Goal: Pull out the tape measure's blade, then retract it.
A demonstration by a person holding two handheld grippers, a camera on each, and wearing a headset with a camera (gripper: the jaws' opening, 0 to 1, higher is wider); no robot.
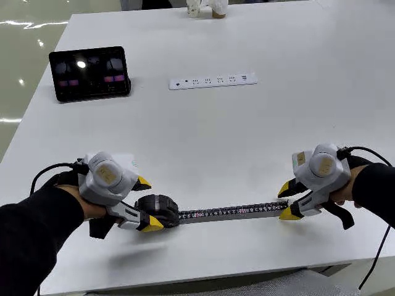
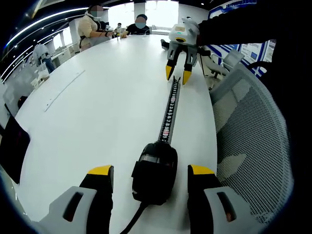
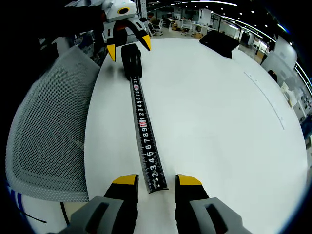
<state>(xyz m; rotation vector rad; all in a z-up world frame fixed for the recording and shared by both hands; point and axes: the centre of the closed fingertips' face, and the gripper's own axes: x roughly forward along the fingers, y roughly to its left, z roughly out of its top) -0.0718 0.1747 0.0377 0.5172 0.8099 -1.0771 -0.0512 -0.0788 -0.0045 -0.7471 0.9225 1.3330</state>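
Note:
A black tape measure case (image 1: pixel 159 209) lies on the white table (image 1: pixel 247 135) near its front edge. Its blade (image 1: pixel 231 213) is pulled out and lies flat, running to the right. My left gripper (image 1: pixel 148 203) is open, with one yellow-tipped jaw on each side of the case (image 2: pixel 153 170) and a gap on both sides. My right gripper (image 1: pixel 286 202) is open around the blade's end (image 3: pixel 156 183), its tips standing a little off the blade's edges. The left gripper (image 3: pixel 128 48) and the case (image 3: pixel 131 61) lie at the far end of the blade (image 3: pixel 144 131).
A dark tablet (image 1: pixel 90 72) stands at the back left and a white power strip (image 1: pixel 213 80) lies mid-table. Cups (image 1: pixel 207 7) sit at the far edge. A grey mesh chair (image 2: pixel 248 146) is just off the table's near edge. People (image 2: pixel 97 24) sit at the far end.

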